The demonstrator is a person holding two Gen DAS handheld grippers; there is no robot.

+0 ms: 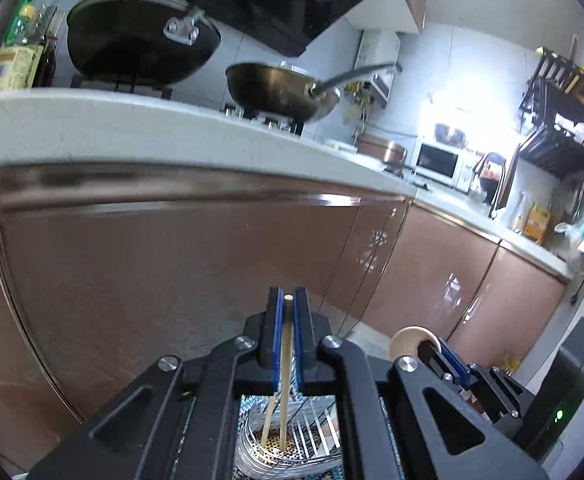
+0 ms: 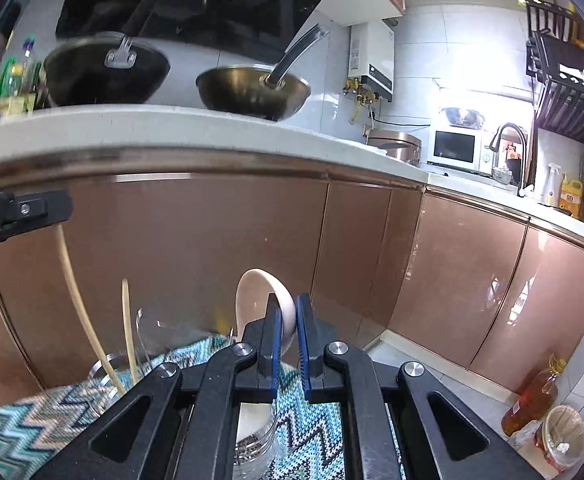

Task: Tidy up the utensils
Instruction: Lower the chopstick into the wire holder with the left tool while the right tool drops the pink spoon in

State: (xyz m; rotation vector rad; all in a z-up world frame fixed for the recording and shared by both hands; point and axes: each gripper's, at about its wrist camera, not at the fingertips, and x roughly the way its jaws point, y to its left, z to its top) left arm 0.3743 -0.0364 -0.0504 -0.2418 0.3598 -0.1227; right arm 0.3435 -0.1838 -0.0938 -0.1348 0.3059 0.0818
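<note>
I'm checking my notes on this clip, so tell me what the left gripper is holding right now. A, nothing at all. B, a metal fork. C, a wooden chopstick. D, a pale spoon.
C: in the left wrist view the left gripper is shut on a wooden chopstick, whose tip shows between the blue pads.

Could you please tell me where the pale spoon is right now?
In the right wrist view the spoon stands bowl-up, clamped in the right gripper, above a wire holder on the zigzag cloth.
</note>
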